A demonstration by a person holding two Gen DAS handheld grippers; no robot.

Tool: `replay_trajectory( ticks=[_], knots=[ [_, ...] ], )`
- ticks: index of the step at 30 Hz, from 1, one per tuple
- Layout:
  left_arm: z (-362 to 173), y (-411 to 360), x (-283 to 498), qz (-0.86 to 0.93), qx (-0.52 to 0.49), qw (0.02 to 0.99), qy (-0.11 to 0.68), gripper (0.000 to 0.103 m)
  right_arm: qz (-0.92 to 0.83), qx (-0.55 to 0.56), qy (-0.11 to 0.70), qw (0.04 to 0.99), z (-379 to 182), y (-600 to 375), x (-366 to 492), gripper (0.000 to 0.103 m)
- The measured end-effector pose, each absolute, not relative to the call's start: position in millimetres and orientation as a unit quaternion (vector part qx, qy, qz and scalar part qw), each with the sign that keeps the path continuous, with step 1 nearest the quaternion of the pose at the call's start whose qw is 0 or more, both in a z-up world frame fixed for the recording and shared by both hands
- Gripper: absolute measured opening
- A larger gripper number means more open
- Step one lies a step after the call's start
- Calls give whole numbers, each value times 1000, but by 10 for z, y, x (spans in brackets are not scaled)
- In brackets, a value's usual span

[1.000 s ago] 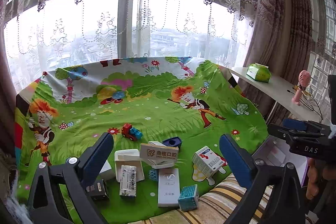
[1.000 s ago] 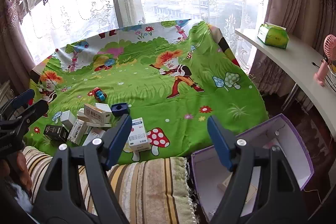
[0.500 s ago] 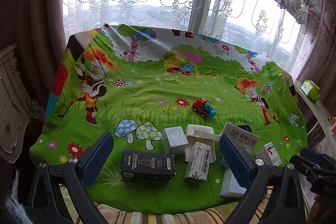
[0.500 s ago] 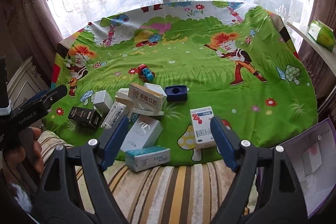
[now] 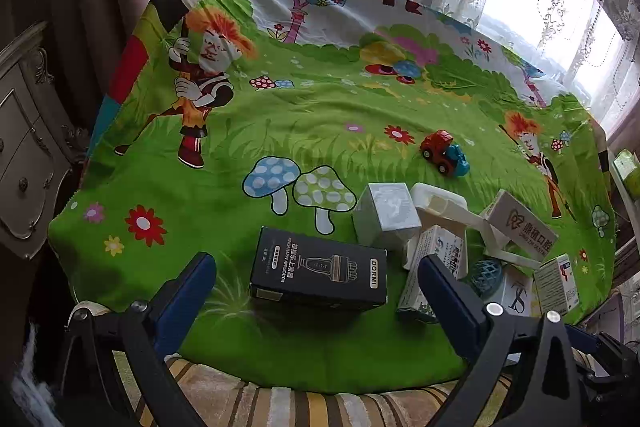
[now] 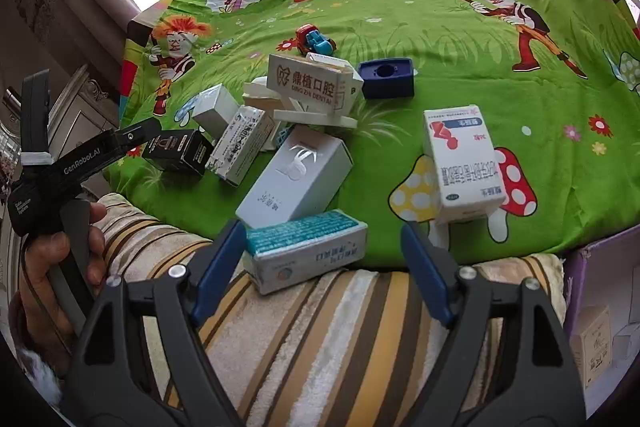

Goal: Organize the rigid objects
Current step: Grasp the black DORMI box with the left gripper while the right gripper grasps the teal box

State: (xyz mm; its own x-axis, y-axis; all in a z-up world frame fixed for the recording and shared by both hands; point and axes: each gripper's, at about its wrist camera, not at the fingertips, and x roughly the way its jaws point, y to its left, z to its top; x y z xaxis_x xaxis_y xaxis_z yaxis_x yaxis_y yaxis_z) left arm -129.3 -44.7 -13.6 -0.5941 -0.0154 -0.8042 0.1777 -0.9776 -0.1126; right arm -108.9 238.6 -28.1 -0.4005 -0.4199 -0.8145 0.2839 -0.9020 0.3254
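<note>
L wrist view: left gripper (image 5: 316, 291) has swung off the pile's middle w/ jaws wide, holding nothing, now lined up on the black box (image 5: 320, 277) lying flat at the near edge of the green cartoon cloth (image 5: 200, 195); a sec ago that box sat off to the side. R wrist view: right gripper (image 6: 320, 259) has dropped closer, jaws wide, empty, teal box (image 6: 306, 251) just ahead between fingers, not gripped. Purple bin (image 6: 600, 307) at right edge. Prob means both arms are picking targets; no pickup yet.
</note>
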Motion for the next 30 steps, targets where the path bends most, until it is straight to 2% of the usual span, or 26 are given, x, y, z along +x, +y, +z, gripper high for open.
replay_trajectory(
  ticks=[17, 20, 30],
  knots=[
    [-463, -277, -1560, -851, 519, 77, 10, 102, -800, 547, -63, 239, -445, 2266, -1197, 82],
    [-480, -263, -1561, -850, 521, 74, 6, 87, -796, 552, -58, 242, -457, 2246, -1216, 82],
    [-428, -243, -1525, -859, 507, 68, 4, 86, -787, 558, 19, 264, -459, 2060, -1238, 82]
  ],
)
